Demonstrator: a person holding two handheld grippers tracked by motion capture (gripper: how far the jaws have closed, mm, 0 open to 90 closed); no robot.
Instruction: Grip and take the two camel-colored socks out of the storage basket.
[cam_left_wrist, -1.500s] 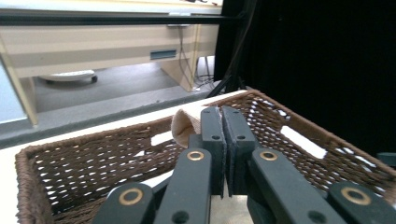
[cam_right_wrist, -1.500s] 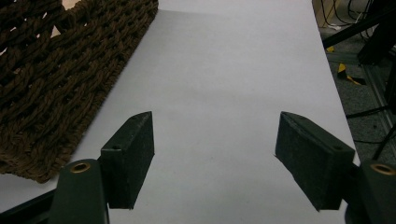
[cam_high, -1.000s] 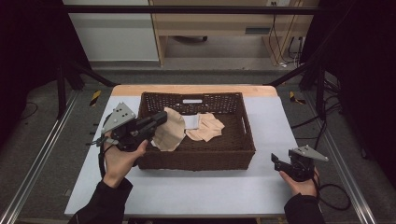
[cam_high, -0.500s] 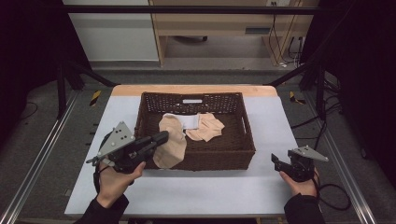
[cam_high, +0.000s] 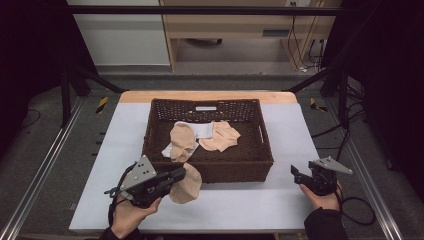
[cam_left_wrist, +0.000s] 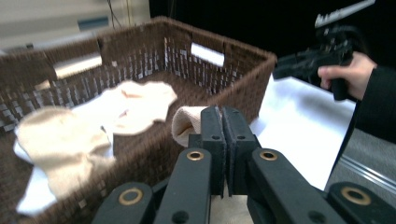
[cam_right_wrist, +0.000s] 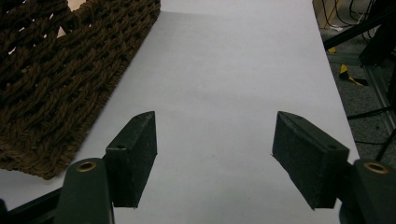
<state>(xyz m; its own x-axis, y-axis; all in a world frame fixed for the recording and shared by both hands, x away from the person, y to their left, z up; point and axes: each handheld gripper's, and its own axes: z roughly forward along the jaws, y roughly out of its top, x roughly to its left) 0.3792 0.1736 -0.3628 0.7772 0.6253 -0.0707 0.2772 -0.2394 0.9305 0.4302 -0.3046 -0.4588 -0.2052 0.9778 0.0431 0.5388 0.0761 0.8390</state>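
I've got the left gripper (cam_high: 177, 176) clamped tight on a beige sock (cam_high: 186, 184), jaws pressed together with a fold of cloth pinched between the pads. The sock hangs off the tips, just outside the near wall of the brown wicker basket (cam_high: 250, 170), low over the white table sheet (cam_high: 250, 205). In the left gripper view the cloth (cam_left_wrist: 187, 122) bunches just behind the closed jaws.

My right gripper (cam_high: 305, 177) sits wide open, holding nothing, near the basket's near right corner; in the right gripper view only bare sheet (cam_right_wrist: 224, 93) lies between its pads.

To do this well: I keep the pinch firm, lower until the sock's free end lies on the sheet, drag slightly toward me so it lays flat, not bunched, then let go. More socks (cam_high: 220, 137) and a white cloth (cam_high: 202, 131) lie in the basket.
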